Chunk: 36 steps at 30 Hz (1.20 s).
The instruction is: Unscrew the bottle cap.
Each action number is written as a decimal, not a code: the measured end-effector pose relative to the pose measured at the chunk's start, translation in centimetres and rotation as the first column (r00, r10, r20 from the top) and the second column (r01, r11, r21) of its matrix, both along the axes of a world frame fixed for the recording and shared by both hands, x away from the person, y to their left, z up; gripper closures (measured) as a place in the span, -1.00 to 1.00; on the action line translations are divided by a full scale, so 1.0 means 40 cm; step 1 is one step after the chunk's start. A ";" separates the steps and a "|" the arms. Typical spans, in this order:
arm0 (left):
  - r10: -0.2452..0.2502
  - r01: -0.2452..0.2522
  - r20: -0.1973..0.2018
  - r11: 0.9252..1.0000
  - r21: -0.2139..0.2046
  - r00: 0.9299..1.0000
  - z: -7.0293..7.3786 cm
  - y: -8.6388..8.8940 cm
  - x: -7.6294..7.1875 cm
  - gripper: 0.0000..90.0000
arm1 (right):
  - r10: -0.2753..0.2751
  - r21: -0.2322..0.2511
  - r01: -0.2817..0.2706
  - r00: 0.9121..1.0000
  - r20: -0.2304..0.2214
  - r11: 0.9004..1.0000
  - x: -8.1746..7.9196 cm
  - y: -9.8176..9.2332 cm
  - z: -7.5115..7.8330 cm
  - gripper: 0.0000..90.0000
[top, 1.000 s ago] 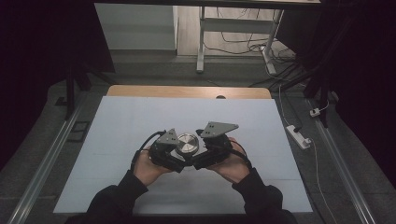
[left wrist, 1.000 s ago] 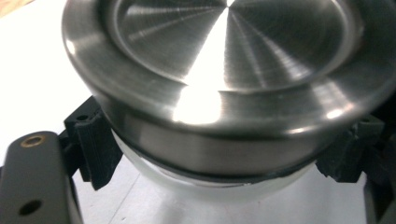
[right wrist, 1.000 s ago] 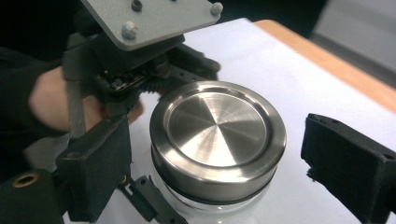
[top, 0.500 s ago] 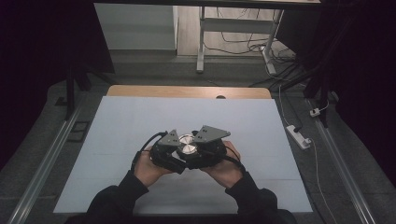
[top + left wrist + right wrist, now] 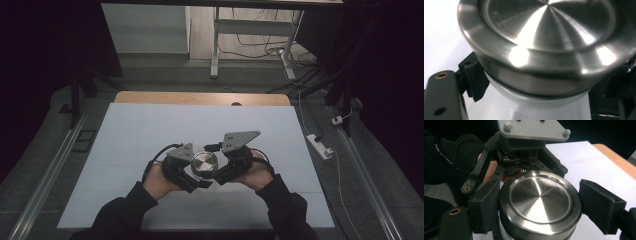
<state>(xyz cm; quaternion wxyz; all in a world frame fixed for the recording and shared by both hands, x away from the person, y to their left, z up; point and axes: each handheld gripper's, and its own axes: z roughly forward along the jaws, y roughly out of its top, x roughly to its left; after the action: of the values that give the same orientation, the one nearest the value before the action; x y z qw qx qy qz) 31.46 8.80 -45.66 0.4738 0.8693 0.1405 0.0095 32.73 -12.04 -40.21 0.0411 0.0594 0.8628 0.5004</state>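
Your left gripper [image 5: 196, 181] is fully closed on the body of the steel canister [image 5: 204, 163], holding it just above the white sheet [image 5: 150, 135] that covers the bench [image 5: 200, 98], a little toward your side of the middle. In the left gripper view the canister's brushed steel lid [image 5: 549, 32] looms right over the camera, with a dark seam between the lid and the paler body beneath it.

Your right gripper [image 5: 539, 205] comes in from the other side and has just been closing, with the lid [image 5: 539, 197] between its jaws. In the right gripper view both black pads sit against the lid's rim, one on each side, so this gripper has hold of the lid. The lid is seated level on the canister, its circular top facing up.

From the high view, your two hands [image 5: 160, 177] meet around the canister with the grippers angled toward each other. The grey three-cornered plate [image 5: 239, 139] on the right gripper tilts up toward the far edge, and the left gripper's cable [image 5: 152, 162] loops beside your left wrist.
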 end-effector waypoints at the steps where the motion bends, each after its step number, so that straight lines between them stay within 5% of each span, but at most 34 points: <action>1: 0.009 -0.009 0.005 1.000 0.002 1.000 0.001 0.000 0.000 -0.66 | 0.000 0.000 0.000 1.000 0.000 1.000 0.000 0.000 0.000 -0.58; 4: 0.058 -0.059 0.031 0.998 0.031 0.998 0.006 0.003 -0.001 -0.66 | -0.061 -0.001 0.061 0.998 -0.002 0.998 -0.005 0.002 0.013 -0.62; 6: 0.110 -0.111 0.030 0.993 0.033 0.994 0.006 0.010 0.003 -0.66 | -0.145 0.012 0.145 0.989 0.000 0.989 -0.012 0.001 0.032 -0.64; 10: 0.154 -0.155 0.032 0.988 0.030 0.988 0.006 0.015 0.006 -0.66 | -0.211 0.014 0.211 0.977 0.003 0.977 -0.021 0.009 0.040 -0.65; 12: 0.165 -0.166 0.031 0.986 0.029 0.986 0.007 0.018 0.007 -0.66 | -0.250 0.002 0.250 0.968 0.011 0.968 -0.031 0.022 0.037 -0.65; 13: 0.175 -0.176 0.035 0.984 0.029 0.984 0.008 0.019 0.006 -0.66 | -0.292 -0.014 0.293 0.956 0.042 0.956 -0.042 0.040 0.030 -0.66; 14: 0.180 -0.181 0.035 0.983 0.028 0.983 0.009 0.019 0.006 -0.66 | -0.292 -0.014 0.293 0.956 0.042 0.956 -0.042 0.040 0.030 -0.66; 15: 0.184 -0.185 0.036 0.982 0.028 0.982 0.010 0.019 0.005 -0.66 | -0.326 -0.023 0.328 0.943 0.063 0.944 -0.049 0.053 0.022 -0.65; 20: 0.197 -0.198 0.042 0.980 0.030 0.980 0.011 0.016 0.002 -0.66 | -0.374 -0.033 0.379 0.922 0.104 0.925 -0.063 0.079 0.003 -0.60; 23: 0.189 -0.191 0.039 0.981 0.028 0.981 0.011 0.016 0.002 -0.66 | -0.371 -0.032 0.376 0.922 0.111 0.926 -0.064 0.080 0.003 -0.59; 24: 0.181 -0.183 0.039 0.983 0.030 0.983 0.011 0.016 0.002 -0.66 | -0.349 -0.025 0.353 0.931 0.104 0.935 -0.062 0.074 0.007 -0.56; 25: 0.169 -0.170 0.040 0.985 0.028 0.985 0.011 0.016 0.001 -0.66 | -0.349 -0.025 0.353 0.931 0.104 0.935 -0.062 0.074 0.007 -0.56; 26: 0.154 -0.155 0.038 0.988 0.024 0.987 0.012 0.016 0.000 -0.66 | -0.328 -0.025 0.332 0.939 0.098 0.943 -0.059 0.070 0.009 -0.56; 27: 0.143 -0.143 0.038 0.989 0.021 0.989 0.012 0.015 -0.001 -0.66 | -0.275 -0.019 0.278 0.957 0.086 0.960 -0.051 0.059 0.012 -0.56; 28: 0.135 -0.135 0.034 0.991 0.013 0.990 0.013 0.014 -0.002 -0.66 | -0.275 -0.019 0.278 0.957 0.086 0.960 -0.051 0.059 0.012 -0.56; 29: 0.127 -0.127 0.030 0.992 0.010 0.991 0.014 0.013 -0.002 -0.66 | -0.232 -0.004 0.233 0.971 0.054 0.973 -0.040 0.045 0.013 -0.56; 34: 0.060 -0.059 0.002 0.998 -0.011 0.998 0.013 0.012 -0.001 -0.66 | -0.103 0.002 0.103 0.994 0.044 0.995 -0.021 0.019 0.015 -0.56; 36: 0.026 -0.026 0.001 0.999 -0.021 1.000 0.013 0.010 -0.003 -0.66 | -0.078 0.007 0.078 0.996 0.045 0.997 -0.019 0.014 0.014 -0.56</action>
<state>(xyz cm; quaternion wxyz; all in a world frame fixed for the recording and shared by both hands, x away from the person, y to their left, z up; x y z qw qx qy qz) 31.34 9.20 -45.13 0.4829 0.8623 0.1518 0.0147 31.98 -11.48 -39.65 0.0801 0.0818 0.8572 0.5020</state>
